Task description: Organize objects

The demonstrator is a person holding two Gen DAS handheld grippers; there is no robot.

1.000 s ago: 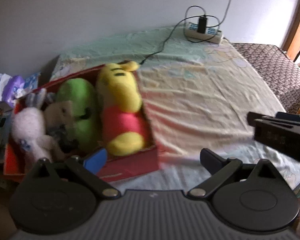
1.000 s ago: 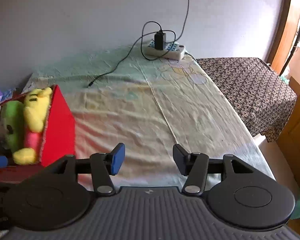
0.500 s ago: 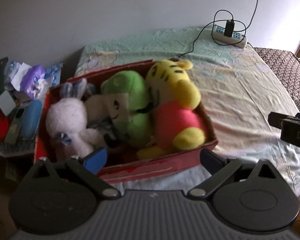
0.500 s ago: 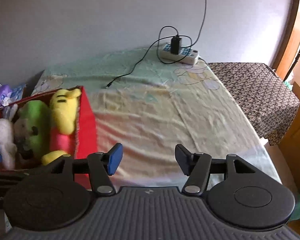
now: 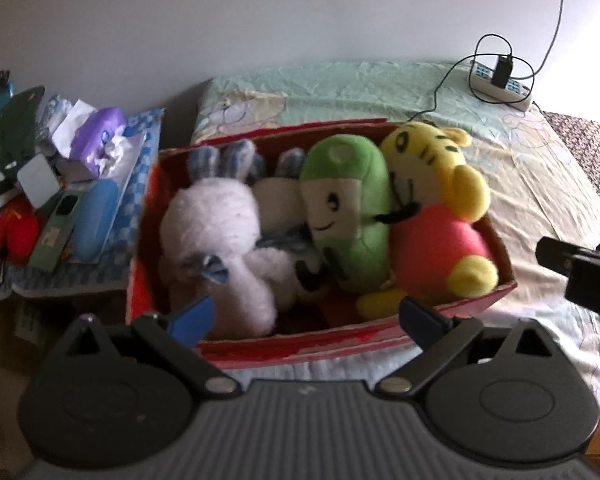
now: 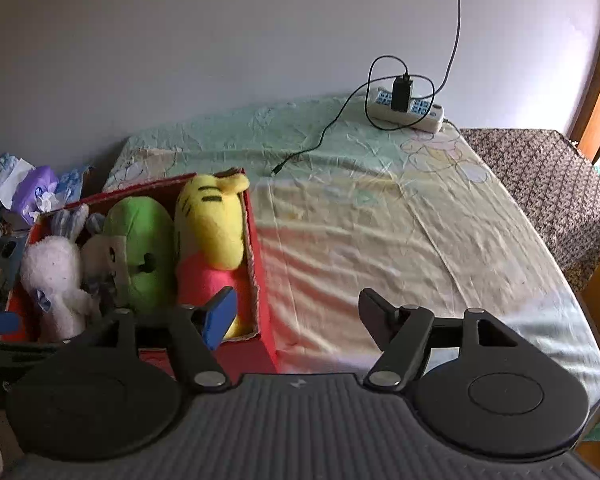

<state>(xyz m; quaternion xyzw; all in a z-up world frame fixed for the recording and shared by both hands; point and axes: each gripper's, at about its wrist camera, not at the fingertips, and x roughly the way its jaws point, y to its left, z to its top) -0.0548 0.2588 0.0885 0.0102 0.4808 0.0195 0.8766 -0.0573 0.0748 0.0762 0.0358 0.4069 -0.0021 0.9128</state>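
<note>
**Plush toys packed in the red box, both grippers empty**

A red cardboard box [image 5: 380, 344] sits at the left end of a bed covered by a pale green and yellow sheet [image 6: 380, 232]. Four soft toys lie side by side inside it. At the far left is a white plush rabbit [image 5: 216, 232] with striped ears and a blue bow. Next comes a smaller white toy [image 5: 278, 200], mostly hidden. A green plush [image 5: 346, 216] with a smiling face lies right of that, and a yellow tiger plush [image 5: 432, 208] in a pink shirt lies against the box's right wall.

The left gripper [image 5: 304, 316] hovers over the near edge of the box with its jaws spread wide and nothing between them. The right gripper [image 6: 296, 316] is just right of the box, over bare sheet; its jaws have just been opening and stand wide apart, also holding nothing. Its tip shows at the right edge of the left wrist view.

At the far end of the bed a white power strip [image 6: 410, 110] holds a black charger, whose cable trails across the sheet. Left of the bed, a cluttered surface carries a purple tissue pack [image 5: 98, 136], a blue case [image 5: 94, 220] and a red item [image 5: 12, 232].
</note>
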